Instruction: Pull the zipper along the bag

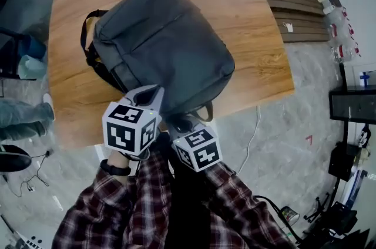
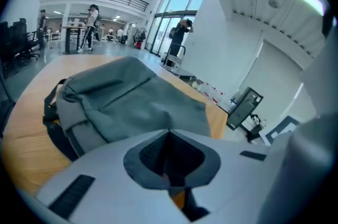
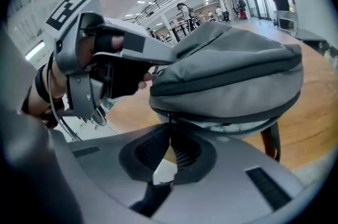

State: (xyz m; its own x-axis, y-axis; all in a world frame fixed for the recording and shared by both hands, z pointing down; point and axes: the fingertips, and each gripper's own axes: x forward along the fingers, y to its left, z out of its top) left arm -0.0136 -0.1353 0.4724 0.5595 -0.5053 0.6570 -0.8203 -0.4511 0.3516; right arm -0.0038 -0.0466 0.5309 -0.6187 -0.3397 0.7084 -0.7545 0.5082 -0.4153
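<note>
The left gripper (image 1: pixel 150 93) sits at the near corner of the grey bag (image 1: pixel 161 42), which lies on its side on the wooden table (image 1: pixel 252 7). In its own view its jaws are pressed together right at the bag's edge. The right gripper view shows its tips meeting the fabric, so it appears to pinch the bag to steady it. Just beside it, the right gripper (image 3: pixel 169 125) has its jaws closed on the dark zipper pull (image 3: pixel 169 115), which hangs from the zipper (image 3: pixel 232 123) at the bag's near end. Pale lining shows through a gap along that seam. The step in hand seems to be the start of the pull, with the grip taken and the travel not yet made. Next, the right gripper likely needs to draw the pull steadily along the curved track while the left anchors the fabric taut against it.
</note>
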